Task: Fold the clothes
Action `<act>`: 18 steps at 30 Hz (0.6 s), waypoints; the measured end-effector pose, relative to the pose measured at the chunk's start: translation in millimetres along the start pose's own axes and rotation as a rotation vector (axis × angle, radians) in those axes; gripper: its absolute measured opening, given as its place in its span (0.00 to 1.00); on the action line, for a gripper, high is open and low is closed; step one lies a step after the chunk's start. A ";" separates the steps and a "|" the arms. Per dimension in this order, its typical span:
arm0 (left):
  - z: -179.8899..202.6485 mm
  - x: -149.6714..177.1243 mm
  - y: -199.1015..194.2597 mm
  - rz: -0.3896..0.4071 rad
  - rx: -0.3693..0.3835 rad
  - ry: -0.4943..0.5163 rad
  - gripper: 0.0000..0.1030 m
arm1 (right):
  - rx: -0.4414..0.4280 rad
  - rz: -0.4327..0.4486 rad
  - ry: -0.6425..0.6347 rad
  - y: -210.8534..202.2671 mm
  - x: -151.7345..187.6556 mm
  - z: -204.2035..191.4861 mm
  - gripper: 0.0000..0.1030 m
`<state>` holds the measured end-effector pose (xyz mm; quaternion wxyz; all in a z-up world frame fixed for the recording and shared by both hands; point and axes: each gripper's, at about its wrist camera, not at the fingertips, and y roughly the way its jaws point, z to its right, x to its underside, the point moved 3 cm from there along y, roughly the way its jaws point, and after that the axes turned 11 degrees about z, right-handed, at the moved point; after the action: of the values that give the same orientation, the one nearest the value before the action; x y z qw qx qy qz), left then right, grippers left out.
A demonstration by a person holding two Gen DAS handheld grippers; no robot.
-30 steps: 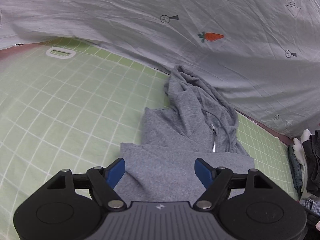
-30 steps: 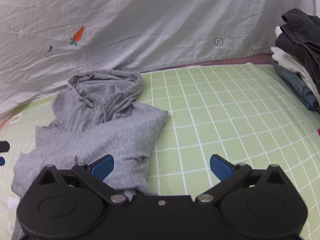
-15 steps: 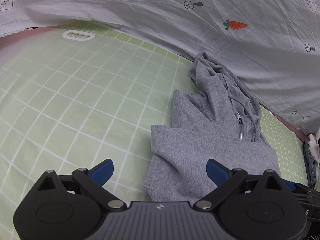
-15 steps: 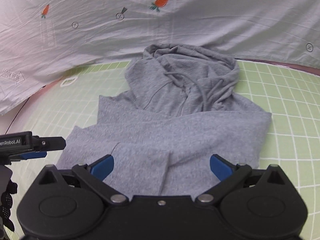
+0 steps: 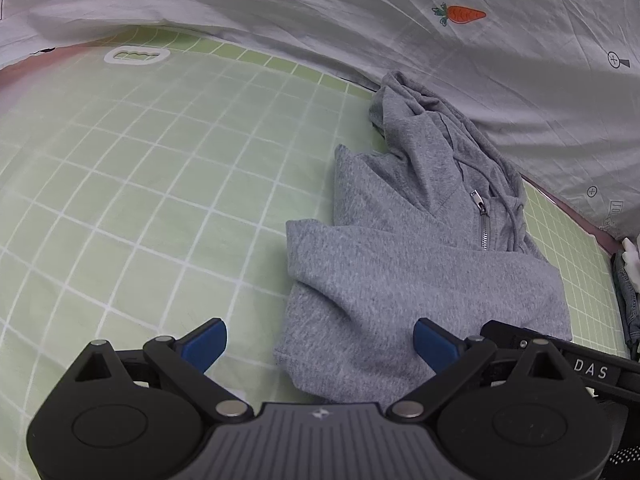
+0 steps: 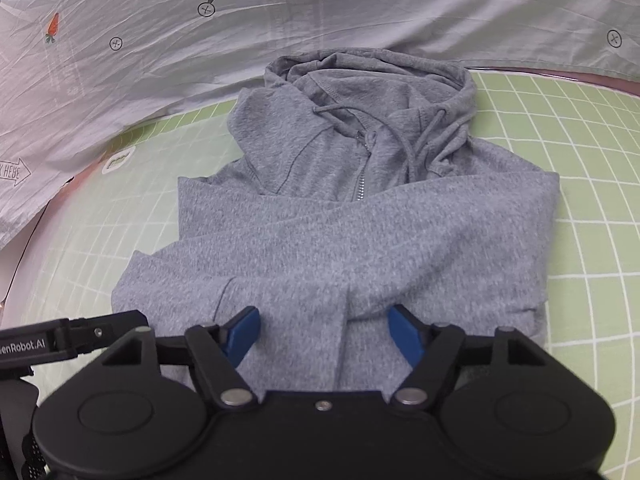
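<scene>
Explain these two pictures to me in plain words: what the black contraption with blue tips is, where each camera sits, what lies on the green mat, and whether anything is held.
There is no robot here. A person holds a two-finger clamp in each hand, and each clamp carries a camera looking forward along its blue fingers.

One picture is from the left gripper, whose jaws stand wide open over the near left edge of a gray hoodie. The other is from the right gripper, whose jaws are closing above the hoodie's front, not yet pinching it.

The hoodie is partly folded on a green grid mat, its hood toward a white printed sheet behind. Nothing is held.
</scene>
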<state>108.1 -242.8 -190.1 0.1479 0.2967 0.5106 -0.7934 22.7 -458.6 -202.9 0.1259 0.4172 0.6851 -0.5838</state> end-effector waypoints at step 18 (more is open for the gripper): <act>1.9 0.3 2.4 -0.013 -0.002 0.007 0.96 | -0.194 -0.006 0.315 -2.2 2.0 22.2 0.10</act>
<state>108.5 -245.5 -191.5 0.1412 0.2959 0.5138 -0.7928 12.8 -477.8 -209.1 0.0552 0.4874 0.7505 -0.4430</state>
